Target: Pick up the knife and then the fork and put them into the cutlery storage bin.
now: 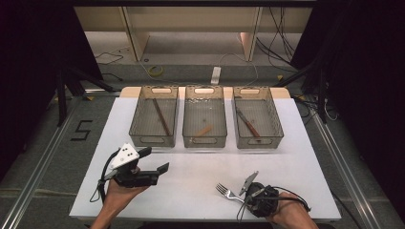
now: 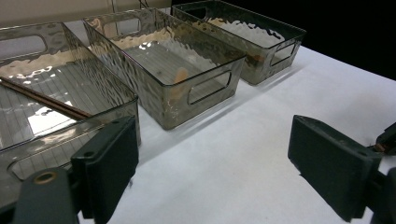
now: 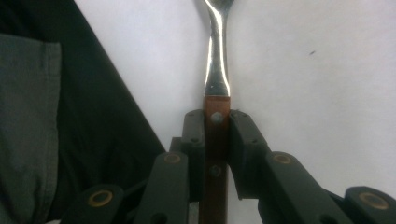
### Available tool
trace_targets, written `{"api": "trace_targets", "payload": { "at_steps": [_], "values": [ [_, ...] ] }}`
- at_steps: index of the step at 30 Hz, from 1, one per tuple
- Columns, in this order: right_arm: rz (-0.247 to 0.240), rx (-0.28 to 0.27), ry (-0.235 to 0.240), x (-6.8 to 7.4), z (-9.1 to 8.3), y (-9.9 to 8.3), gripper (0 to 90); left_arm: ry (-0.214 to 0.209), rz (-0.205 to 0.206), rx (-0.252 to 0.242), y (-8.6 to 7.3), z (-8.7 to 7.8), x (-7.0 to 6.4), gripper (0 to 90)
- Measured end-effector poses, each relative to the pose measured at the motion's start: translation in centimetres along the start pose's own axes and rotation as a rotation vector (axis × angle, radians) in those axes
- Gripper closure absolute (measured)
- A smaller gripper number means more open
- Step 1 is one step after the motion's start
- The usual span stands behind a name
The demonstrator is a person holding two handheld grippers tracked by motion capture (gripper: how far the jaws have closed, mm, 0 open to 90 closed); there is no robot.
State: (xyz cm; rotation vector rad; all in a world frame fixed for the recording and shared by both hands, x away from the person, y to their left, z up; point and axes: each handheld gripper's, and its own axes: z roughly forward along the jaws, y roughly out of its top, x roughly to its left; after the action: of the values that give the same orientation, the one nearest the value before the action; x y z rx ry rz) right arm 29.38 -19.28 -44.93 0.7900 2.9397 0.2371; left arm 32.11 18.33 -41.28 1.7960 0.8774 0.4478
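Three smoky translucent plastic bins with cut-out handles stand side by side across the far half of the white table top (image 1: pixel 296 157), close together without touching. The left bin (image 1: pixel 138 125), at about eleven o'clock from the table's middle, holds a pair of long brown chopsticks (image 1: pixel 161 117) lying lengthwise. The middle bin (image 1: pixel 191 121), at twelve o'clock, holds a small pale orange-brown piece (image 1: pixel 204 130) lying aslant near its front wall; what it is cannot be told. The right bin (image 1: pixel 272 119), at one o'clock, holds a knife with a brown wooden handle (image 1: pixel 247 123) lying diagonally. The left gripper (image 1: pixel 160 162) is held at about eight o'clock, just in front of the left bin, its jaws spread wide with nothing between them. The right gripper (image 3: pixel 216 135) is at about five o'clock near the table's front edge, its jaws clamped narrow on the brown wooden handle of a metal fork (image 3: pixel 217 70); the fork's tines point toward ten o'clock, just over or on the white surface.
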Motion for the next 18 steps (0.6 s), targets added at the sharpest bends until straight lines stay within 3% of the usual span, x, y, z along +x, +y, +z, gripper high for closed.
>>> {"api": "trace_targets", "payload": {
  "at_steps": [12, 14, 18],
  "values": [
    [0.031, -0.085, -0.013, -1.1, -1.1, 0.2, 77.9, 0.004, -0.001, 0.000, 0.0, 0.0, 0.0, 16.1],
    [0.025, -0.100, -0.003, -1.5, -1.3, 0.3, 77.9, 0.005, 0.000, -0.001, 0.0, 0.0, 0.0, 16.1],
    [0.040, -0.144, -0.025, -2.4, -2.1, 1.0, 77.9, 0.008, -0.002, -0.005, 0.0, 0.0, 0.1, 16.1]
  ]
}}
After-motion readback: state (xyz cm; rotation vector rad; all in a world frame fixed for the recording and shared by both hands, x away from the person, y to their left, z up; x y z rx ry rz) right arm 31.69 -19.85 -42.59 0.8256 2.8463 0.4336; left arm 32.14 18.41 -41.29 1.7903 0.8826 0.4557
